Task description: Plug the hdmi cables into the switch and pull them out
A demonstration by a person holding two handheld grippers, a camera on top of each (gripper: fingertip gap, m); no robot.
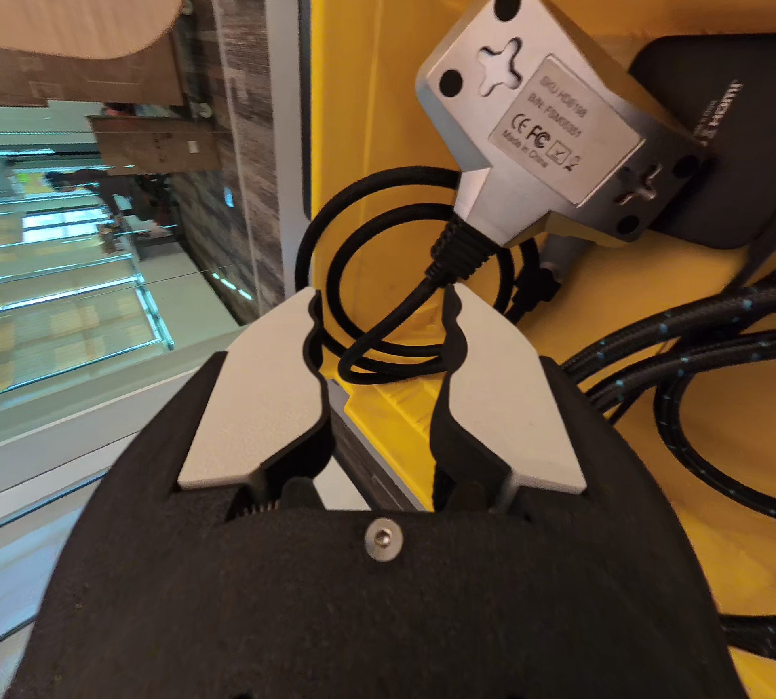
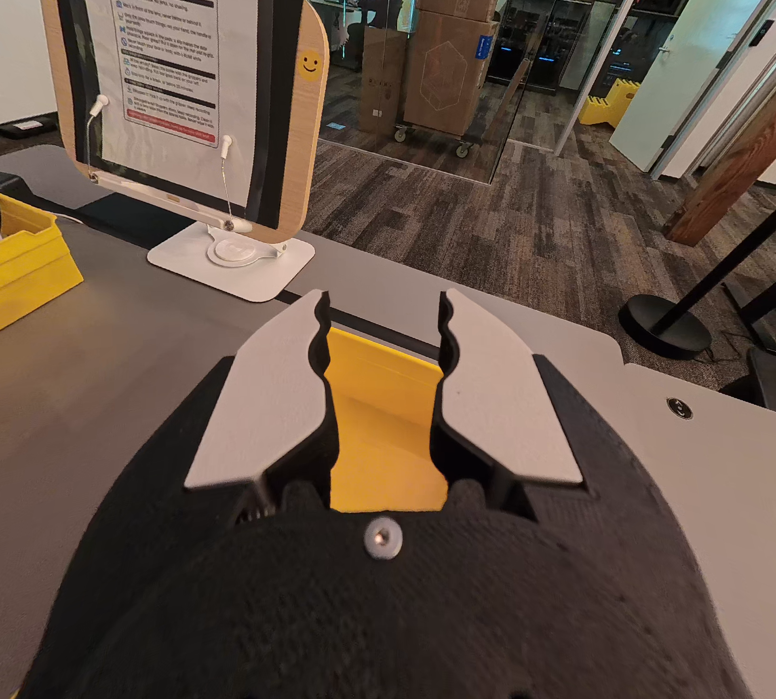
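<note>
In the left wrist view a silver metal HDMI switch [image 1: 541, 120] lies underside up in a yellow bin [image 1: 378, 49], with its own thin black cable [image 1: 378, 334] coiled below it. My left gripper [image 1: 382, 296] is open, its tips just short of the switch, and the thin cable runs between the fingers. Thick braided black HDMI cables [image 1: 672, 343] with blue flecks lie at the right. A black box [image 1: 714, 124] sits behind the switch. In the right wrist view my right gripper [image 2: 384, 301] is open and empty above a yellow bin [image 2: 378, 385]; no switch or cable shows there.
A sign board on a white stand [image 2: 168, 70] stands on the grey table [image 2: 126, 343] ahead of the right gripper. A second yellow bin [image 2: 29, 259] sits at the left. Beyond the table edge are carpet floor, cardboard boxes [image 2: 445, 49] and a black post base [image 2: 667, 326]. My right fingertips sit around 60 cm from my left ones.
</note>
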